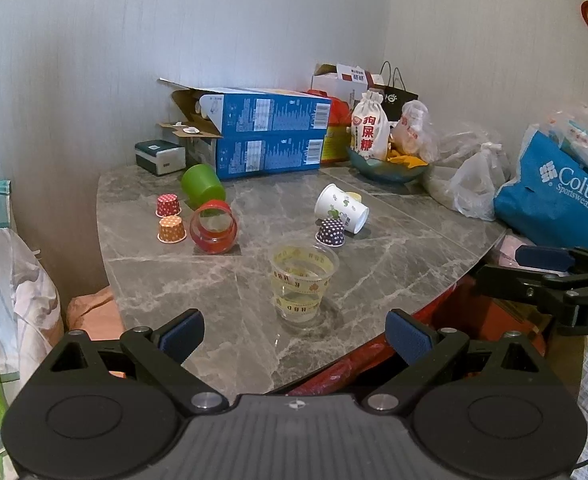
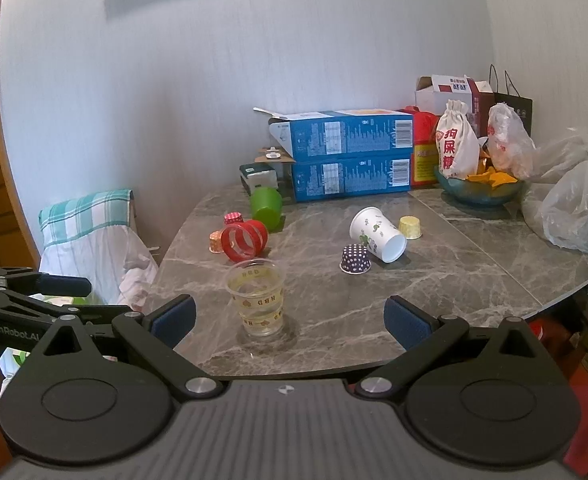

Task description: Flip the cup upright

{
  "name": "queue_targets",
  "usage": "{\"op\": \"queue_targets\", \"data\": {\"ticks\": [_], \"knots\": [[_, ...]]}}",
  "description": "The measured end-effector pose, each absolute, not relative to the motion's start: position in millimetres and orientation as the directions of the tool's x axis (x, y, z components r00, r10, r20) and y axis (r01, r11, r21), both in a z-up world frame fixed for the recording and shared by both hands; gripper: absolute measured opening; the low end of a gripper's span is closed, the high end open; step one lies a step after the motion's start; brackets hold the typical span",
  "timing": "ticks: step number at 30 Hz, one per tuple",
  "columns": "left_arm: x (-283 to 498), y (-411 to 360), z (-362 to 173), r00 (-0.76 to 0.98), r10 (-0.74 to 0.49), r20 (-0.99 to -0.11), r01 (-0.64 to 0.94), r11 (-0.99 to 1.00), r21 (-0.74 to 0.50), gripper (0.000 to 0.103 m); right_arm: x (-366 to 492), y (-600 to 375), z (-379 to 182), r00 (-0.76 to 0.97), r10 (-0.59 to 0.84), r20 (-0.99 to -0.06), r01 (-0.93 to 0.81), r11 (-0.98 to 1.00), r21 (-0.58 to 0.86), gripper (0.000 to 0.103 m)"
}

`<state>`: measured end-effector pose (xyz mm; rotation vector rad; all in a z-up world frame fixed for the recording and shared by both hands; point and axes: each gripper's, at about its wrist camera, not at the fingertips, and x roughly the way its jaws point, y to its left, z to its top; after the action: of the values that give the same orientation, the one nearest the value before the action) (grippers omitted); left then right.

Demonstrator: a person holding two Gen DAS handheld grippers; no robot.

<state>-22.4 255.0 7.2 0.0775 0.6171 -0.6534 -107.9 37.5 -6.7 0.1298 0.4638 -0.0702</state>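
Note:
A clear plastic cup (image 1: 302,280) with yellow print stands upright near the front edge of the grey marble table (image 1: 414,256); it also shows in the right wrist view (image 2: 259,300). A white paper cup (image 1: 341,208) (image 2: 377,233), a red clear cup (image 1: 213,227) (image 2: 244,240) and a green cup (image 1: 202,185) (image 2: 267,204) lie on their sides farther back. My left gripper (image 1: 296,336) is open and empty just in front of the clear cup. My right gripper (image 2: 290,320) is open and empty, the clear cup a little ahead and left of its centre.
Small patterned paper cups stand upside down: purple (image 1: 331,233) (image 2: 356,259), red (image 1: 168,205), orange (image 1: 171,229), yellow (image 2: 410,227). Blue boxes (image 1: 270,136), a bowl with bags (image 1: 386,166) and plastic bags (image 1: 474,184) line the back and right. A chair with cloth (image 2: 94,232) stands left.

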Motion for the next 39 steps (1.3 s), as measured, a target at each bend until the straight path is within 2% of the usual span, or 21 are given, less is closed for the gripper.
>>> {"op": "queue_targets", "data": {"ticks": [39], "knots": [[-13.7, 241.3, 1.9, 0.629, -0.539, -0.560, 0.594, 0.798, -0.101, 0.099, -101.2, 29.3, -12.6, 0.883, -0.045, -0.467, 0.117, 0.985, 0.126, 0.101]]}}
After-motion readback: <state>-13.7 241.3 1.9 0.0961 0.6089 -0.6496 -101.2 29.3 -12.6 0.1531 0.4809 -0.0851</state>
